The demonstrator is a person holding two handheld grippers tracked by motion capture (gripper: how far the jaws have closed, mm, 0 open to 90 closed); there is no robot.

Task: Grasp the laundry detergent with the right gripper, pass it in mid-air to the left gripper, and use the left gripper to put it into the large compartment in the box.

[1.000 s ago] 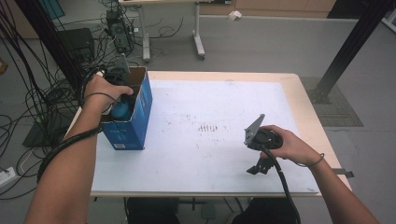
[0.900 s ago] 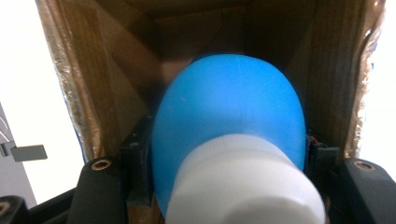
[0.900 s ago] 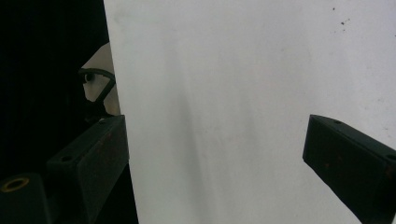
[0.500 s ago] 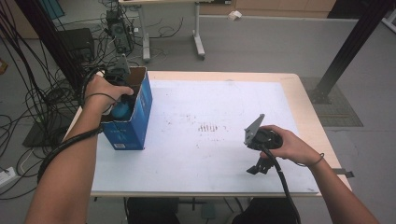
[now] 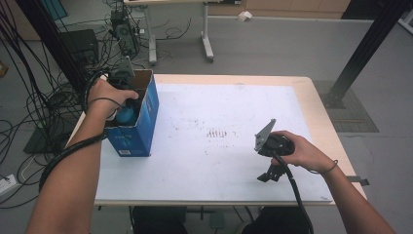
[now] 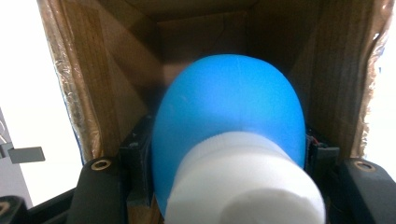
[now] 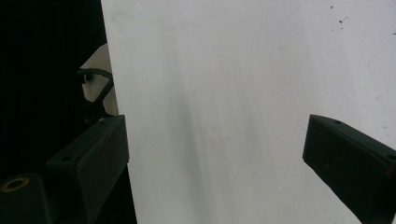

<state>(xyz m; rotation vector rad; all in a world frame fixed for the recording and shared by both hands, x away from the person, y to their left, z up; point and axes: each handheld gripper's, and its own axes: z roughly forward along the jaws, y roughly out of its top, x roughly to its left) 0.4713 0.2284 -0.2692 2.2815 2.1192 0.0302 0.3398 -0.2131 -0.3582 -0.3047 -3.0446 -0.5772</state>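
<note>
At the table's left edge, the left gripper (image 6: 224, 186) reaches into the open blue cardboard box (image 5: 141, 129), its jaws closed on a blue ball with a white neck (image 6: 229, 140). I judge the ball should go low and central, clear of the brown walls, before any release. Over the white table (image 5: 204, 161) at right, the right gripper (image 7: 215, 158) hangs wide apart and empty.
</note>
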